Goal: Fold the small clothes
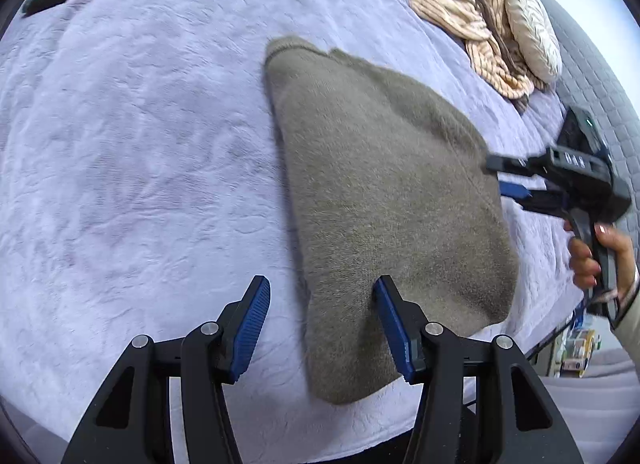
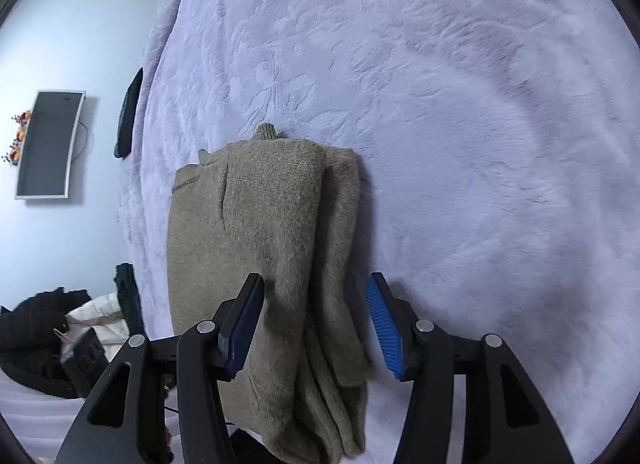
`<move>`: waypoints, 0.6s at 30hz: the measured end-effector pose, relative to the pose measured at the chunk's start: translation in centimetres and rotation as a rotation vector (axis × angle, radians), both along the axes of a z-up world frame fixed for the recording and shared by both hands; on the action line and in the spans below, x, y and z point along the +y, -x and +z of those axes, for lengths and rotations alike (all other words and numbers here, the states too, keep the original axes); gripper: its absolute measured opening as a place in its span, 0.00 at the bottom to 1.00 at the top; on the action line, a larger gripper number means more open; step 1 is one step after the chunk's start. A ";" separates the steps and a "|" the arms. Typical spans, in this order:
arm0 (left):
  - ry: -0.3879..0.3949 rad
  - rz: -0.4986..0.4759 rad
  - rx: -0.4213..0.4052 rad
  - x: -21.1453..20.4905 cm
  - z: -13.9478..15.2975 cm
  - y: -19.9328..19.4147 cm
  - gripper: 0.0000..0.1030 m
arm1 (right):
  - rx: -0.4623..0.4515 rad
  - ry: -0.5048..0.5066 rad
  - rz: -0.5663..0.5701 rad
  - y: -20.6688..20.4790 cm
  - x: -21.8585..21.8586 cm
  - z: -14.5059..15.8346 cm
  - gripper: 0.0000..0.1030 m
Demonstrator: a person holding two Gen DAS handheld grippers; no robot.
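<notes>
A grey-brown knitted garment point(image 1: 384, 200) lies folded lengthwise on the lilac blanket point(image 1: 140, 144). My left gripper point(image 1: 320, 284) is open just above the garment's near left edge: one blue pad is over the blanket, the other over the knit. In the left wrist view my right gripper point(image 1: 498, 176) sits at the garment's right edge, held by a person's hand point(image 1: 588, 260). In the right wrist view the garment point(image 2: 260, 224) shows stacked layers along its right side. The right gripper point(image 2: 314, 284) stands open over those layers, and its pads do not press on them.
A heap of peach striped clothes point(image 1: 460, 12) and a cream cushion point(image 1: 532, 32) lie at the blanket's far right. A flat screen point(image 2: 48, 144) hangs on the wall. A dark item point(image 2: 128, 116) lies at the bed's left edge, with black clothes point(image 2: 36, 336) below.
</notes>
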State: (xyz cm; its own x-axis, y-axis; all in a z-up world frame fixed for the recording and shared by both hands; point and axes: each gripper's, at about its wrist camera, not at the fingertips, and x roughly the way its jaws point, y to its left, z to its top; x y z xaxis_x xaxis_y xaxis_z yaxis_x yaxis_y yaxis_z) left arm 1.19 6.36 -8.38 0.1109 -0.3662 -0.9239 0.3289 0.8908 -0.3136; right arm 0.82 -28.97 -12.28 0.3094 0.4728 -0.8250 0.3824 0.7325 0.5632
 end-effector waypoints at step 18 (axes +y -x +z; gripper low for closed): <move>-0.144 -0.034 -0.021 -1.4 -2.2 1.3 0.55 | 0.047 0.268 0.191 6.8 8.9 -1.2 0.10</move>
